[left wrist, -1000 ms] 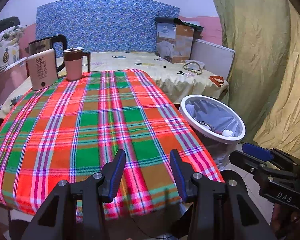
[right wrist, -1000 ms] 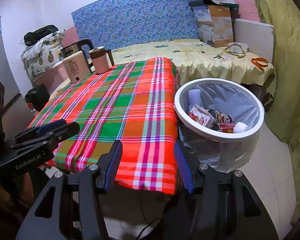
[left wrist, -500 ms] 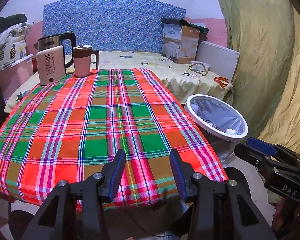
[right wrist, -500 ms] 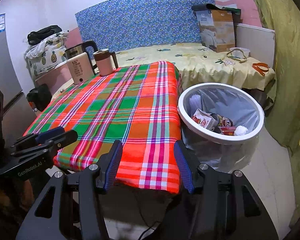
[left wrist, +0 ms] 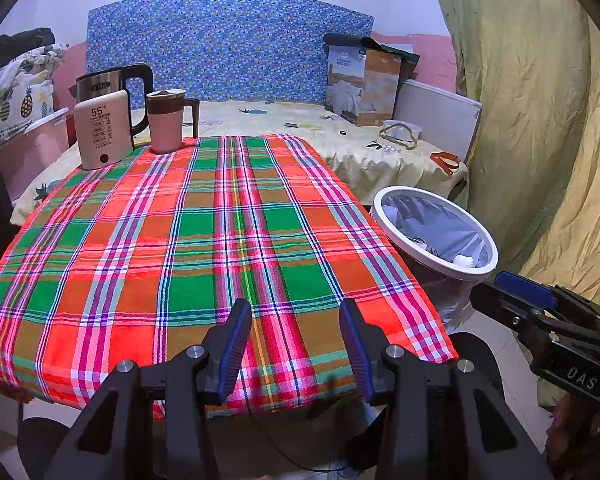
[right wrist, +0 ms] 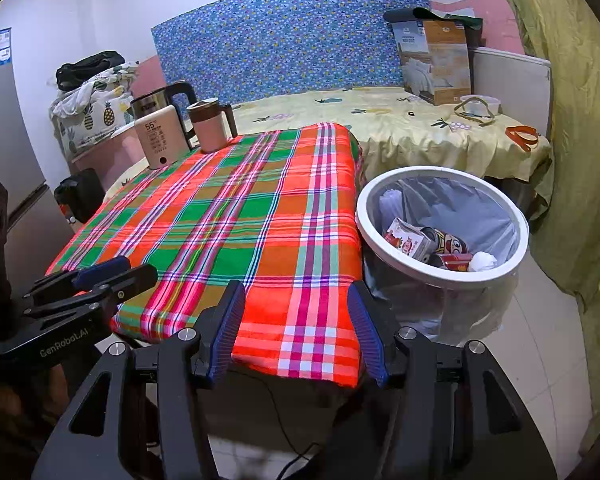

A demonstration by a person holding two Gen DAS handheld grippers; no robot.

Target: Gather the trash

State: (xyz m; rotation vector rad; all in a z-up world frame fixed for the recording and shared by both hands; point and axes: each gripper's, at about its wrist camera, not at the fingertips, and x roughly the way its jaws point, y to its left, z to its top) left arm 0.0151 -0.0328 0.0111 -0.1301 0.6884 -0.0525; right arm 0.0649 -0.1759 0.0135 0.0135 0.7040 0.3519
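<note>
I held both tongs, left (left wrist: 296, 344) and right (right wrist: 296, 328), wide and empty off the desk's (left wrist: 204, 240) near edge. Trash sat in the bin (right wrist: 440, 276) by its right edge; a last scan seemed wise.

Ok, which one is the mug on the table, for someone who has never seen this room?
Start at the table with the red and green plaid cloth and go to its far left corner. Three things stand there: a steel kettle, a cream box marked 55 and the mug. The mug is the pink one, with a dark brown rim and handle, nearest the bed.
</note>
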